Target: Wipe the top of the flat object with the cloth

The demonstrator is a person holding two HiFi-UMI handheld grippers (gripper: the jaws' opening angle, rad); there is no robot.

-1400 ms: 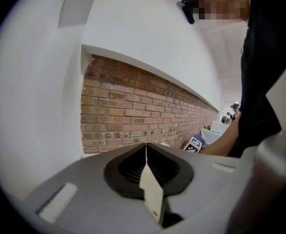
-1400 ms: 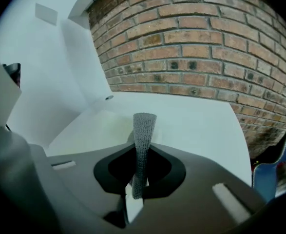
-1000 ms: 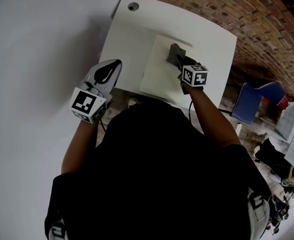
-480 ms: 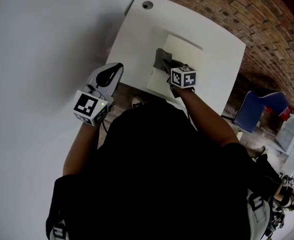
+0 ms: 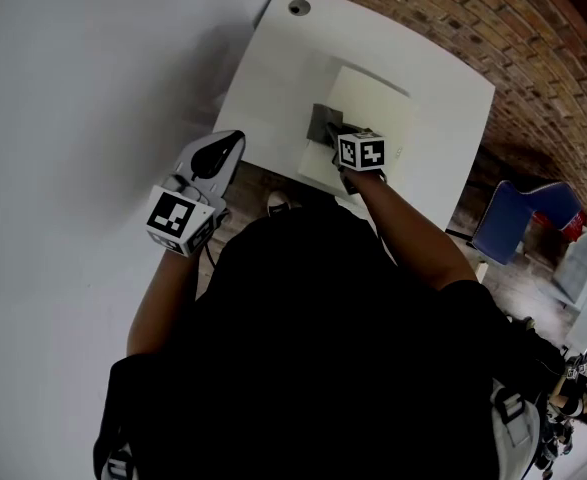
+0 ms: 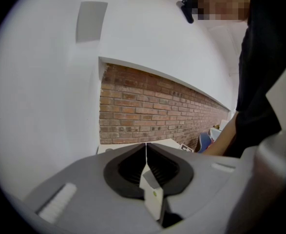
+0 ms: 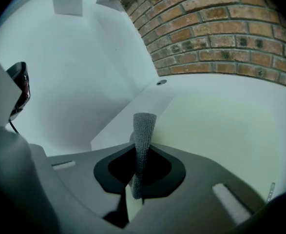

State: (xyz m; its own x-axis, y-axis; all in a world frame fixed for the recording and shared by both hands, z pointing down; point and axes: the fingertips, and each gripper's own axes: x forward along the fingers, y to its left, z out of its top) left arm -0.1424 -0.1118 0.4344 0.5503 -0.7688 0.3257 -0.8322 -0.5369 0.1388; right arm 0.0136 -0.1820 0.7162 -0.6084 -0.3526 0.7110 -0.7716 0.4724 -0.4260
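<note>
A pale flat board (image 5: 373, 113) lies on the white table (image 5: 273, 68). A grey cloth (image 5: 323, 123) rests on the board's near left edge, and my right gripper (image 5: 335, 140) is shut on it. In the right gripper view the cloth (image 7: 143, 130) stands up between the closed jaws, with the board (image 7: 220, 126) spreading ahead. My left gripper (image 5: 231, 140) hovers off the table's near left edge, jaws shut on nothing. In the left gripper view the left gripper (image 6: 146, 146) points at a brick wall.
A round cable hole (image 5: 299, 8) sits at the table's far left corner. A brick wall (image 5: 493, 28) runs behind the table and a white wall (image 5: 83, 78) to the left. A blue chair (image 5: 513, 218) stands to the right.
My right gripper has dragged the cloth from the middle of the board toward its near left edge. The left gripper has stayed about where it was.
</note>
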